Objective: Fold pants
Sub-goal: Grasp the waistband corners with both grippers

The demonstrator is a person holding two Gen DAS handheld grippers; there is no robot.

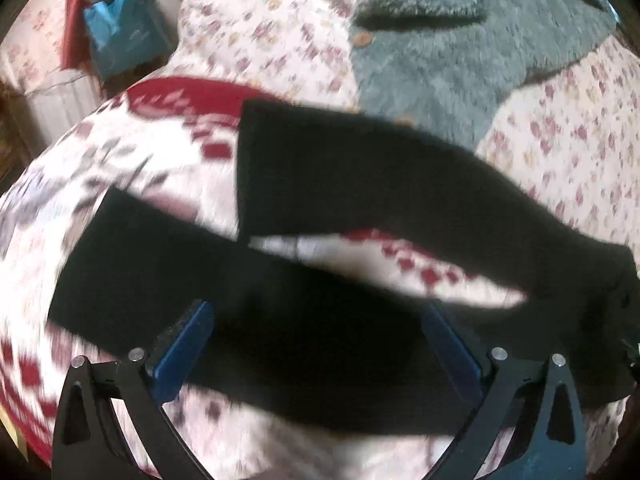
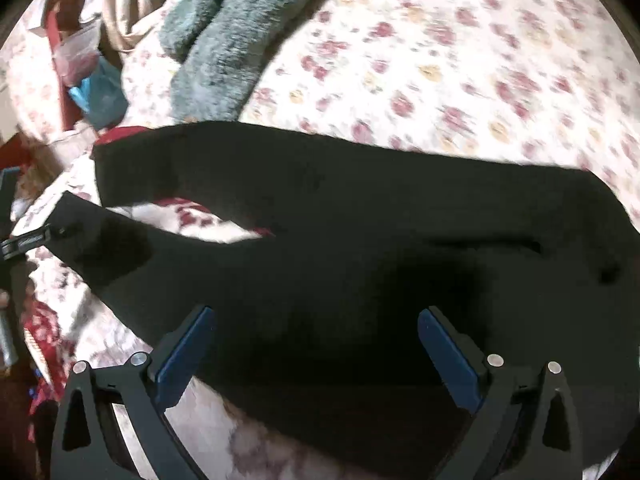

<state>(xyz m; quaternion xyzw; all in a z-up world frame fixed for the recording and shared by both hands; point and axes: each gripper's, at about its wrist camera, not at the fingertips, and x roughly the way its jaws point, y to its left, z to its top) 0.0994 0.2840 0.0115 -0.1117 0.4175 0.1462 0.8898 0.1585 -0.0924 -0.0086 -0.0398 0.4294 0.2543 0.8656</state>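
Observation:
Black pants (image 1: pixel 360 184) lie spread on the bed with the two legs splayed apart. In the left wrist view my left gripper (image 1: pixel 320 340) is open and hovers over the nearer leg (image 1: pixel 168 256), and the fabric passes between its blue pads (image 1: pixel 186 346). In the right wrist view the pants (image 2: pixel 400 208) run from the waist on the right to the cuffs on the left. My right gripper (image 2: pixel 318 354) is open above the seat and thigh area, with dark cloth lying between its fingers (image 2: pixel 450 356). Neither gripper pinches the cloth.
A grey fluffy garment (image 1: pixel 460 32) lies on the floral sheet (image 2: pixel 460 60) beyond the pants. A red-and-white patterned blanket (image 1: pixel 172 100) sits under the legs. A blue bag (image 1: pixel 120 36) and red items stand off the bed's far left edge.

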